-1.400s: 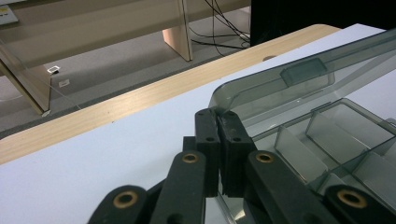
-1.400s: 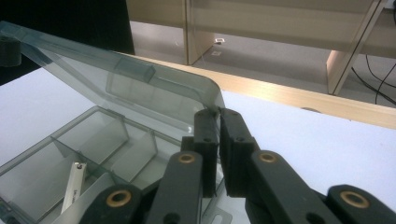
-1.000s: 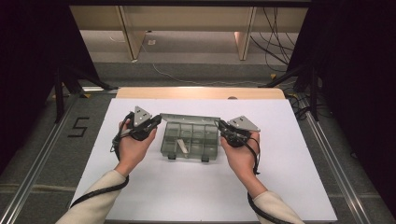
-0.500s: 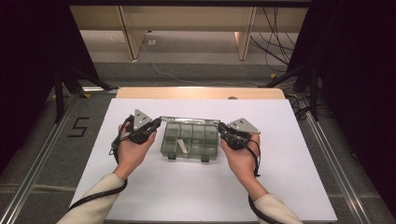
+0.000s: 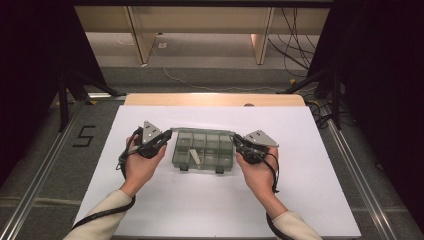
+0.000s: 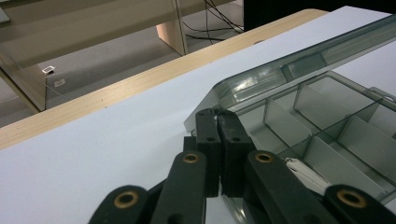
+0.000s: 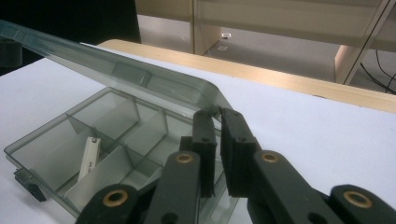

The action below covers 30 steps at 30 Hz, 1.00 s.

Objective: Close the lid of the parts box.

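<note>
A smoky clear compartment box [image 5: 202,159] lies mid-table, its hinged lid [image 5: 202,131] tilted up over it. A small white piece [image 5: 196,157] lies in a front compartment, also seen in the right gripper view [image 7: 88,156]. My left gripper [image 5: 167,141] is at the lid's left corner [image 6: 196,112]; its jaws [image 6: 217,116] are pressed together on that edge. My right gripper [image 5: 236,141] is at the other corner. Its jaws [image 7: 218,116] stand a sliver apart, with the lid's corner [image 7: 212,100] pinched at their tips.
The box rests on a white sheet [image 5: 150,210] over a wooden table whose far edge [image 5: 215,99] shows beyond it. Wooden furniture legs and cables stand on the floor behind. Metal rails [image 5: 45,175] run along both sides.
The lid's far edge has sunk a little toward the box. Both hands have stayed almost where they were at its two ends.
</note>
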Available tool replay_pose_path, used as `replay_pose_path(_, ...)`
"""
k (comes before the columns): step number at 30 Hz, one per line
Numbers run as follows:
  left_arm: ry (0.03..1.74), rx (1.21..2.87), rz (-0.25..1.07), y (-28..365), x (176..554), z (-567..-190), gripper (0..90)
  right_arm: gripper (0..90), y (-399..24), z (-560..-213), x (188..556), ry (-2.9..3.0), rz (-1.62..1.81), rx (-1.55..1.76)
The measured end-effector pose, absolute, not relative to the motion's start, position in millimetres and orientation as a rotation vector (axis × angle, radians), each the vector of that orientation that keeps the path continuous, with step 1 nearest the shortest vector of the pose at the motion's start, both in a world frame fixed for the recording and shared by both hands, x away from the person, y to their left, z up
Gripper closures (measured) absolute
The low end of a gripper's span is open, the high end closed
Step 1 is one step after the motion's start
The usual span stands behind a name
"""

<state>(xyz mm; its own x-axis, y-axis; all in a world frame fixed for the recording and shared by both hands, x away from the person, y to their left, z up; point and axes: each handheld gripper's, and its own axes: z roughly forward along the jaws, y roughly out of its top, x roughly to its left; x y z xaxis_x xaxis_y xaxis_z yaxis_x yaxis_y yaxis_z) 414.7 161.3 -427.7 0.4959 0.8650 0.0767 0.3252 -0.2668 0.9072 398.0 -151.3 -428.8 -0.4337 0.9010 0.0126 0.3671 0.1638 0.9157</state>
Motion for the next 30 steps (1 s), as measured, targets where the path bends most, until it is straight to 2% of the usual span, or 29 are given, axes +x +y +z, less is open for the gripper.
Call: replay_pose_path(30,0.995,1.849,0.712,164.9,404.8,-432.1,88.0,79.4,-157.2,-433.9,390.6,1.928,1.232,1.211)
